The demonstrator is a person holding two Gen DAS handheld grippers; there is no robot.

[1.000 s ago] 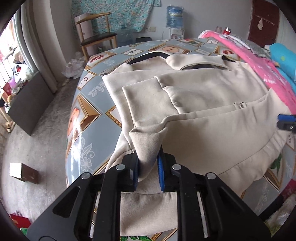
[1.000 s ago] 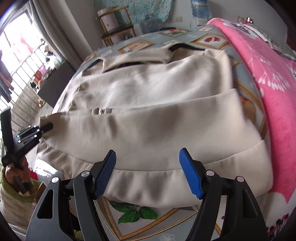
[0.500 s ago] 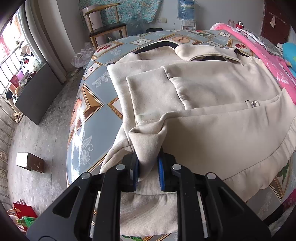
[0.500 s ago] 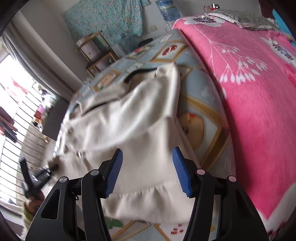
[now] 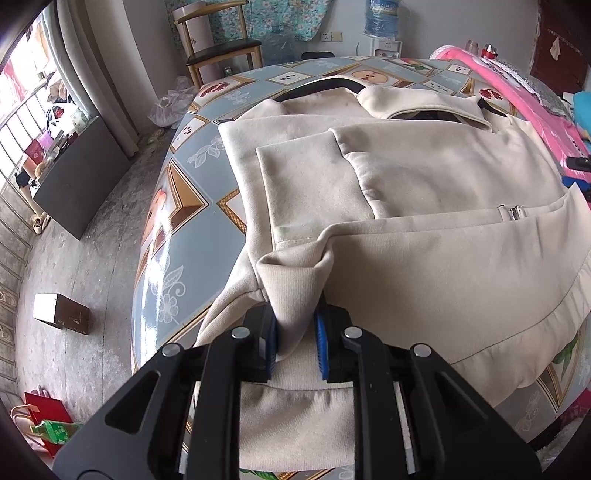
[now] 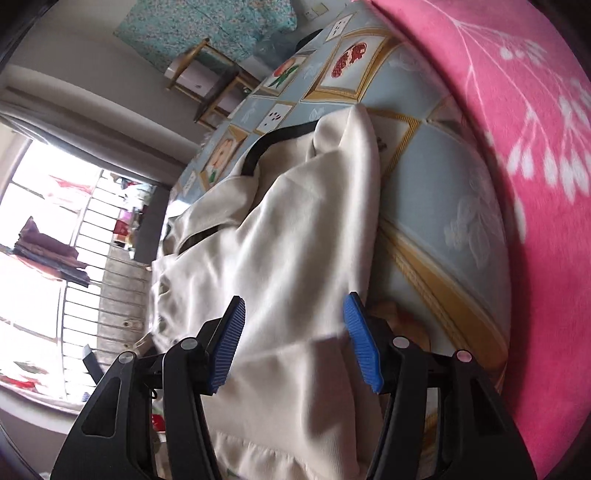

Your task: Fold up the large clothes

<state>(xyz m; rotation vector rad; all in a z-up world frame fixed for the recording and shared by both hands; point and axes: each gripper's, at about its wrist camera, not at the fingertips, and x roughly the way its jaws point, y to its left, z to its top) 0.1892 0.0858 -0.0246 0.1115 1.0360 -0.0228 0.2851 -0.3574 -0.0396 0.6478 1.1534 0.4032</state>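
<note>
A large beige jacket lies spread on the patterned table, collar at the far end and a sleeve folded across its front. My left gripper is shut on the jacket's ribbed cuff at the near left edge. In the right wrist view the same jacket runs away from me. My right gripper is open, its blue pads either side of the jacket's right side, just above the cloth. The view is tilted.
A pink blanket lies along the table's right side. A wooden chair stands beyond the far end. A dark cabinet and a small box sit on the floor to the left. A water jug stands at the back.
My right gripper has swung from the jacket's hem to its right side and rolled over, staying open. My left gripper has kept its hold on the cuff and shifted slightly.
</note>
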